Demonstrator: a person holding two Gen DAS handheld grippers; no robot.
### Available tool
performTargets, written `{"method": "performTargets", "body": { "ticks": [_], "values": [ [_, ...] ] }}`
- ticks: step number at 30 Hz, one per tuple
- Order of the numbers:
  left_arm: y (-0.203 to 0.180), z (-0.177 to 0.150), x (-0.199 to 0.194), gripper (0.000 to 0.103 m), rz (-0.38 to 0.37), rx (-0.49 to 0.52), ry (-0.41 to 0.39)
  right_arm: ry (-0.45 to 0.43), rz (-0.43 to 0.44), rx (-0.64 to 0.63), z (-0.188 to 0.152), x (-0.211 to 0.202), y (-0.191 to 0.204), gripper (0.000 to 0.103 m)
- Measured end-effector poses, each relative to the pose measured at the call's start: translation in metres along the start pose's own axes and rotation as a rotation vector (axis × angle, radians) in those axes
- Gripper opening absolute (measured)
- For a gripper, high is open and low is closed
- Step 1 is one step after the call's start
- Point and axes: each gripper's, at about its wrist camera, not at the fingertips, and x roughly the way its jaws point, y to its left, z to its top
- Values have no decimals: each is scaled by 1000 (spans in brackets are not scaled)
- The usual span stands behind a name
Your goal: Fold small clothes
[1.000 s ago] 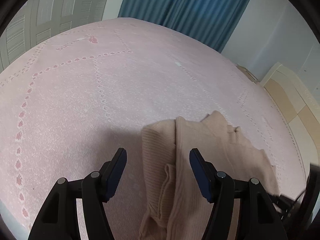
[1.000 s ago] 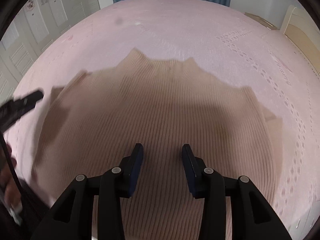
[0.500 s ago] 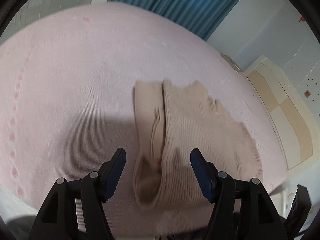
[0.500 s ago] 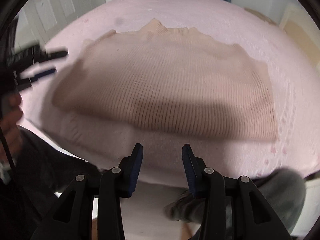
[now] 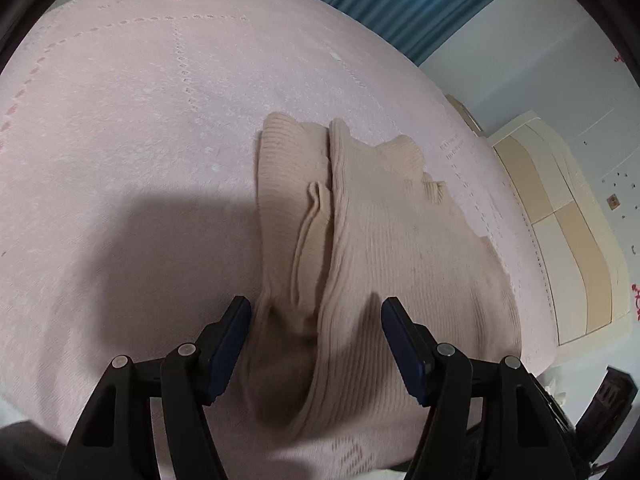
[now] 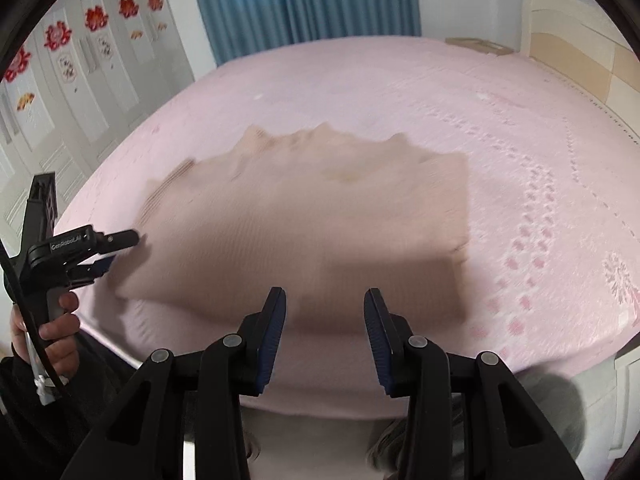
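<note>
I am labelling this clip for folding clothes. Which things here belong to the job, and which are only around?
Job:
- beige ribbed knit sweater
- left gripper, open
- right gripper, open

Only around:
- pink patterned bedspread
- blue curtain
- cream headboard
- white wardrobe doors with red flowers

Pink bedspread (image 6: 400, 92) with stitched heart pattern covers the bed. Blue curtain (image 6: 304, 0) far centre. White wardrobe doors (image 6: 80, 60) with red flower stickers left. Cream headboard (image 5: 560, 220) right.

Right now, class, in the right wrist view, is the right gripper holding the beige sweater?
No. The right gripper has nothing between its open jaws, and the beige sweater lies flat on the pink bedspread.
</note>
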Motion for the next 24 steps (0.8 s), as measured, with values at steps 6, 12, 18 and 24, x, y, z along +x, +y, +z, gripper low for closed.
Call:
{"method": "performTargets", "body": {
  "ticks": [6, 12, 18, 24],
  "values": [
    [-8, 11, 17, 64, 42, 26, -5, -39, 80, 117, -7, 8, -46, 40],
    [-30, 10, 15, 26, 128, 104, -39, -58, 122, 169, -12, 10, -66, 40],
    [-65, 20, -13, 20, 113, 111, -85, -69, 163, 211, -16, 9, -80, 40],
    [-130, 21, -41, 20, 51, 110, -136, -85, 204, 269, -21, 5, -94, 40]
  ]
}}
